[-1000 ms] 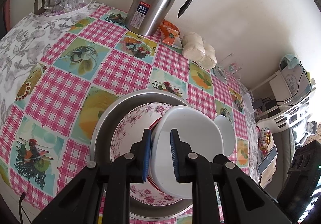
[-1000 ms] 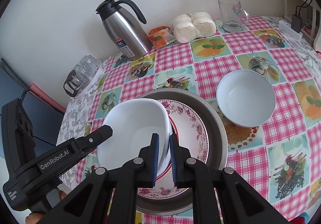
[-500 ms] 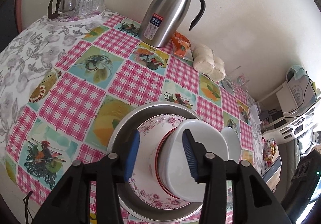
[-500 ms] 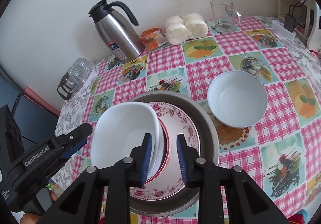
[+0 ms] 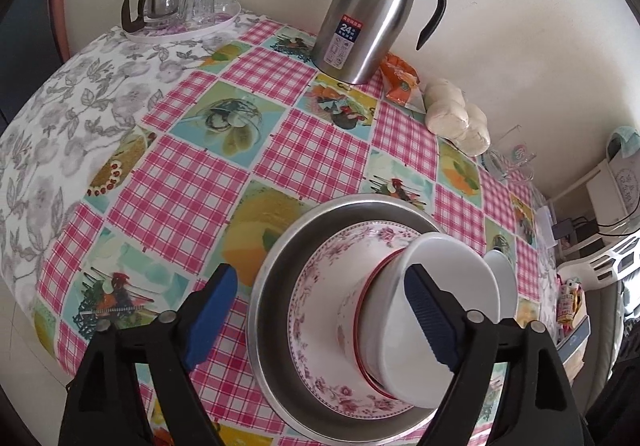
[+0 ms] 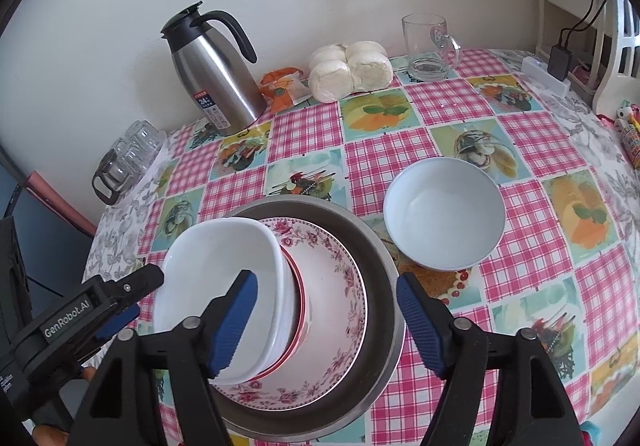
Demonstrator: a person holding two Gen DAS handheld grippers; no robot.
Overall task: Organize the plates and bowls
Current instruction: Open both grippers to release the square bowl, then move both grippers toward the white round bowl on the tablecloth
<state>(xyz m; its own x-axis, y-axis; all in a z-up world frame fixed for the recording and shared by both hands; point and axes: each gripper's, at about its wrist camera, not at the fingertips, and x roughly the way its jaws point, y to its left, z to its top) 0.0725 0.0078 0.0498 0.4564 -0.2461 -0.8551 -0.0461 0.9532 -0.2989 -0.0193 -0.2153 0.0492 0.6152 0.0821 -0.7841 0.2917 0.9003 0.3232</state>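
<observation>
A white squarish bowl rests nested on a stack: a red-rimmed dish under it, a floral plate, and a large steel basin. A round white bowl sits alone on the table to the right; its edge shows in the left wrist view. My left gripper is open over the stack's left side. My right gripper is open above the stack's near side. Neither holds anything.
A steel thermos jug, an orange packet, wrapped buns and a glass mug stand along the back wall. A tray of glasses with a small pot is at the far left. Shelving stands off the right edge.
Both grippers were shut on the white squarish bowl's rim; both have opened wide and pulled back a little. The bowl stays nested on the stack.
</observation>
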